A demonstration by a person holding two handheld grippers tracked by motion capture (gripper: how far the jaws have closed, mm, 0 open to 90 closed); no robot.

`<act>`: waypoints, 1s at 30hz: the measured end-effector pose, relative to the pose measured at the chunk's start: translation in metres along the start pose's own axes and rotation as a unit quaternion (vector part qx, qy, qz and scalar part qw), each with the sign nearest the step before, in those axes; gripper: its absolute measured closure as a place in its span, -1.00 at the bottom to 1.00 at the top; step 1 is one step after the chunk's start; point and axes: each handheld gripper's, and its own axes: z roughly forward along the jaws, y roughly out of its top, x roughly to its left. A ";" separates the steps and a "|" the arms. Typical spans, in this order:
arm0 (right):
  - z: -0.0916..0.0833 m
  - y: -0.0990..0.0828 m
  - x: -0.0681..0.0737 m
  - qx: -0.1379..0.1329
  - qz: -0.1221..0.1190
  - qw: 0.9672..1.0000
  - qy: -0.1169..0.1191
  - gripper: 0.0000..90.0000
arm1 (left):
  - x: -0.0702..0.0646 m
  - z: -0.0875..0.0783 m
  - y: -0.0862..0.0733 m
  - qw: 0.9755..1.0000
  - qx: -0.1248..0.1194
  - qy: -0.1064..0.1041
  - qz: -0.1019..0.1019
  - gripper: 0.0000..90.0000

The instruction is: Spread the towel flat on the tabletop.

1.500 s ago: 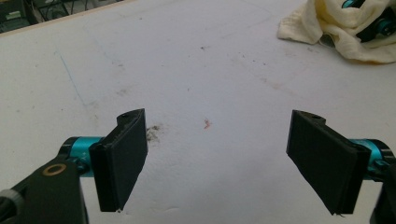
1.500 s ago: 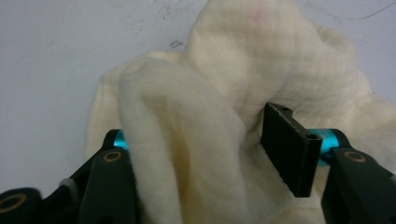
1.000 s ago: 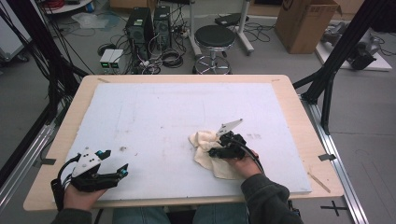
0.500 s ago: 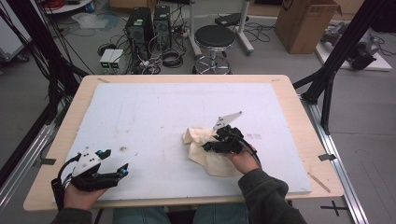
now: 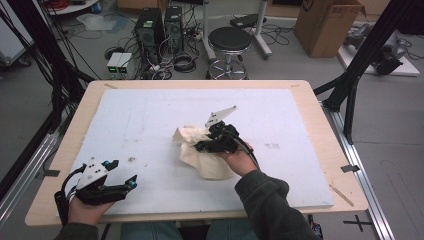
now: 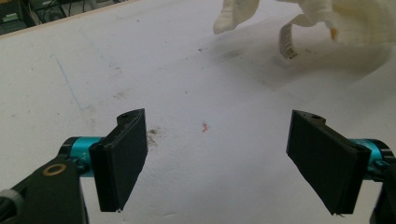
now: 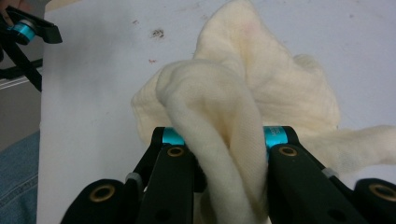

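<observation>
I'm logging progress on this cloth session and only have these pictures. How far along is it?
Done: the right gripper has shut on a fold of the cream cloth, bunching it up off the white mat. In hand: the rest of the cloth drapes crumpled on the mat. Left: the left gripper rests open near the table's front edge, apart from the cloth; no folding or spreading shows yet.

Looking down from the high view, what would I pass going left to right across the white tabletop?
Left tool, resting open near the front left edge → cream cloth, bunched up near the middle → right tool, clamped on the cloth, with the person's hand behind it.
</observation>
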 end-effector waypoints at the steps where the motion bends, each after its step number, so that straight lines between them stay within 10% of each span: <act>1: 0.005 0.003 0.000 -0.004 -0.003 1.000 0.002 0.77 | 0.000 0.000 0.000 1.000 0.000 0.000 0.000 -0.53; 14: 0.053 -0.003 -0.011 0.066 0.011 0.998 0.001 0.44 | 0.000 0.002 0.000 1.000 0.005 -0.005 0.003 -0.53; 21: 0.027 -0.001 -0.009 0.023 0.020 1.000 0.007 -0.02 | -0.001 0.007 0.001 1.000 0.004 -0.011 -0.003 -0.53; 30: -0.025 -0.019 -0.002 -0.027 0.009 1.000 -0.011 -0.02 | -0.011 0.024 0.012 0.999 0.007 -0.041 0.005 -0.45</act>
